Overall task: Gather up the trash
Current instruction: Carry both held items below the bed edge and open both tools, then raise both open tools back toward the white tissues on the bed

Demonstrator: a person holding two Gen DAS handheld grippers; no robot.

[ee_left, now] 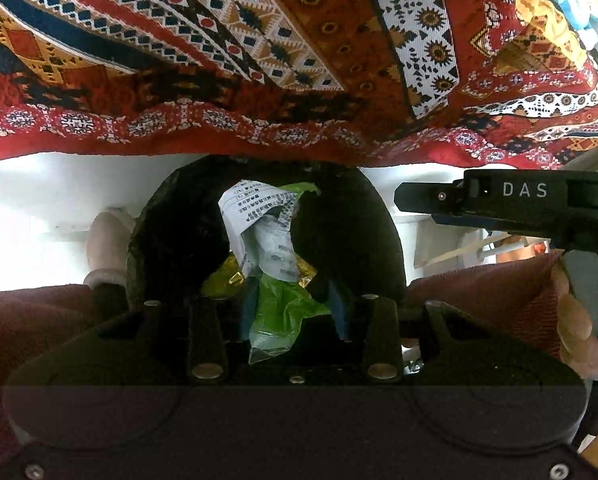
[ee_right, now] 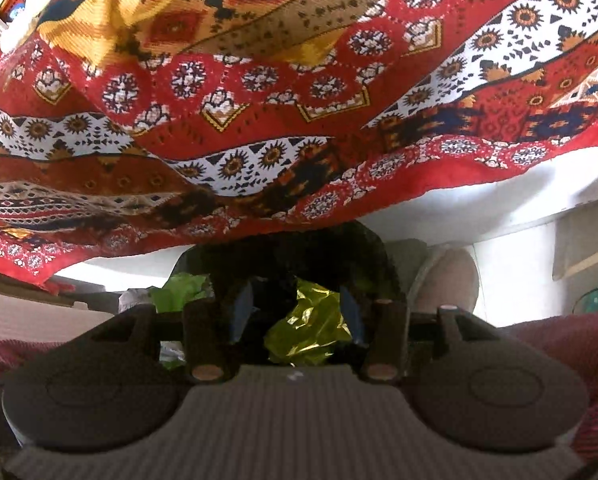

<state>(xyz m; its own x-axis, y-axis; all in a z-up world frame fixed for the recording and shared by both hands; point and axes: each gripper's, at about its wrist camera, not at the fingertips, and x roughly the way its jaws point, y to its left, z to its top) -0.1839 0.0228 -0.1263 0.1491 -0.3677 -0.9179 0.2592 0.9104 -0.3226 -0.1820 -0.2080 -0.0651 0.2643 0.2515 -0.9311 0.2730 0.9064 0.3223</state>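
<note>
Both grippers point down into a black-lined trash bin (ee_left: 171, 232), whose dark rim (ee_right: 283, 248) also shows in the right wrist view. My left gripper (ee_left: 293, 304) is shut on a green plastic wrapper (ee_left: 283, 316), bunched with a white printed paper (ee_left: 259, 216) that sticks out past the fingertips. My right gripper (ee_right: 295, 304) is shut on a crumpled gold foil wrapper (ee_right: 307, 328). Gold foil (ee_left: 235, 280) shows behind the paper in the left wrist view. The green wrapper (ee_right: 179, 292) appears at the left of the right wrist view. The right gripper's black body (ee_left: 499, 200) is beside the bin, with a hand (ee_left: 575, 320) on it.
A red patterned tablecloth (ee_left: 299, 60) hangs just beyond the bin and fills the upper half of the right wrist view (ee_right: 299, 100). A slippered foot (ee_left: 107, 240) stands left of the bin, another (ee_right: 447, 280) right of it. Red-trousered legs (ee_left: 39, 320) flank the bin on a white floor.
</note>
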